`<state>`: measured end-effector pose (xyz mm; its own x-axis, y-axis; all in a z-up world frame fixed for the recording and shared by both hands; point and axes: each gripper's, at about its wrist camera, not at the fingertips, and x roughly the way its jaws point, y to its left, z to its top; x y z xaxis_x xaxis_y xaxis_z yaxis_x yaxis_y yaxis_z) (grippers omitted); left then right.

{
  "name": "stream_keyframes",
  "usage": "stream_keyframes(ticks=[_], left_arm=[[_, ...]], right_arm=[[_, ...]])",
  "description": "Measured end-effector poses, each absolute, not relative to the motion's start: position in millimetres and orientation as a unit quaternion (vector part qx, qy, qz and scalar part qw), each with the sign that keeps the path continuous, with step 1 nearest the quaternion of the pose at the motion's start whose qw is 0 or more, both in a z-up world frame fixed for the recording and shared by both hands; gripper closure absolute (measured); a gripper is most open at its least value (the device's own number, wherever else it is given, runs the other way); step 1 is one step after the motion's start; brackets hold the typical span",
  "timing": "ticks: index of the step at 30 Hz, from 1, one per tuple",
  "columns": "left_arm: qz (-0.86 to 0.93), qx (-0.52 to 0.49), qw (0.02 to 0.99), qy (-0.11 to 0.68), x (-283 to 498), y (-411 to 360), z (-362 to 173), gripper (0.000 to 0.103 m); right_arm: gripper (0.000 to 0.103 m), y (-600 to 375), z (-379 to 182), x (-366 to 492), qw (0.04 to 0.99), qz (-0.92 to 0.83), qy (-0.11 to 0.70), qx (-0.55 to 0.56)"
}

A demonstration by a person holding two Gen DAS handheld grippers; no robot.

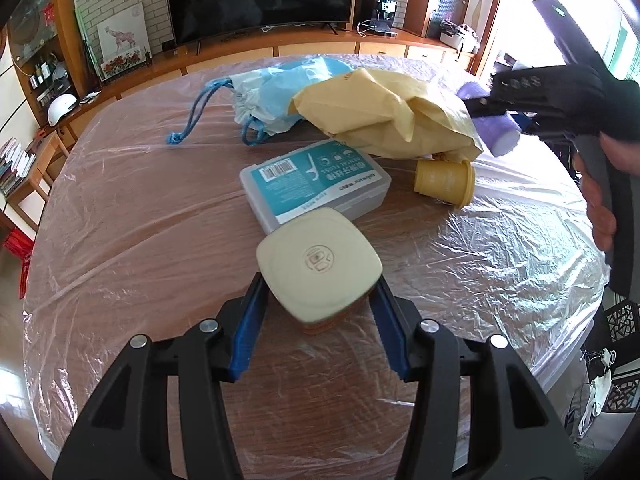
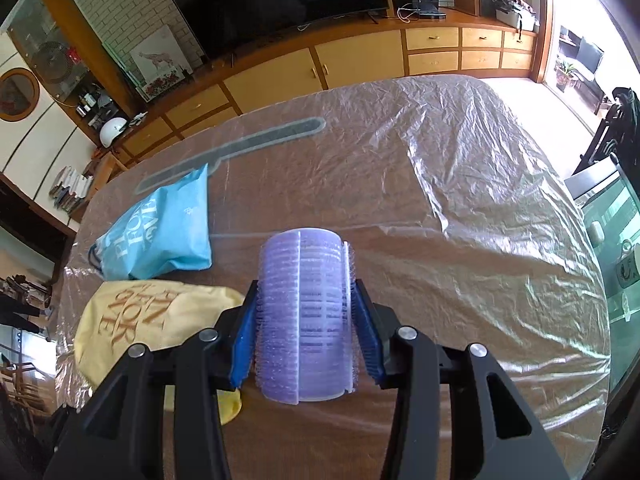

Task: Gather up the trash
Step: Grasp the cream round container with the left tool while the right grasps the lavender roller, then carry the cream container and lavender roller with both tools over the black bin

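My right gripper [image 2: 305, 344] pinches the light, springy purple bristled hair roller [image 2: 306, 316] mid-barrel; my left gripper [image 1: 318, 304] squeezes the rigid, slick cream-lidded square jar [image 1: 320, 266] at its sides.

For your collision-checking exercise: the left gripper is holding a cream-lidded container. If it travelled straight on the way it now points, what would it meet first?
Most likely the dental floss box, which lies directly beyond the cream-lidded container held in the left gripper. The depth between them is unclear; they look nearly touching.

Black tool [image 1: 318, 300], blue pads [image 1: 248, 332], silver screws.
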<state>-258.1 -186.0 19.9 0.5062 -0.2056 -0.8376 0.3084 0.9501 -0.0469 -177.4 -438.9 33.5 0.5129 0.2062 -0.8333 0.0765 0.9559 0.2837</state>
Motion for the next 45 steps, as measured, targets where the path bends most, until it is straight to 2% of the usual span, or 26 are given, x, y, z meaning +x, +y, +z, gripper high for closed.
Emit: stream_keyframes(ticks=[25, 45], left_arm=[[-0.161, 0.072, 0.867, 0.467, -261.5, -177.1, 24.4, 0.050], [-0.199, 0.091, 0.862, 0.456, -302.3, -174.2, 44.1, 0.050]], right_arm=[[0.060, -427.8, 23.7, -265.6, 0.843, 0.097, 0.512, 0.134], [0.060, -396.4, 41.0, -320.0, 0.836, 0.178, 0.507, 0.111]])
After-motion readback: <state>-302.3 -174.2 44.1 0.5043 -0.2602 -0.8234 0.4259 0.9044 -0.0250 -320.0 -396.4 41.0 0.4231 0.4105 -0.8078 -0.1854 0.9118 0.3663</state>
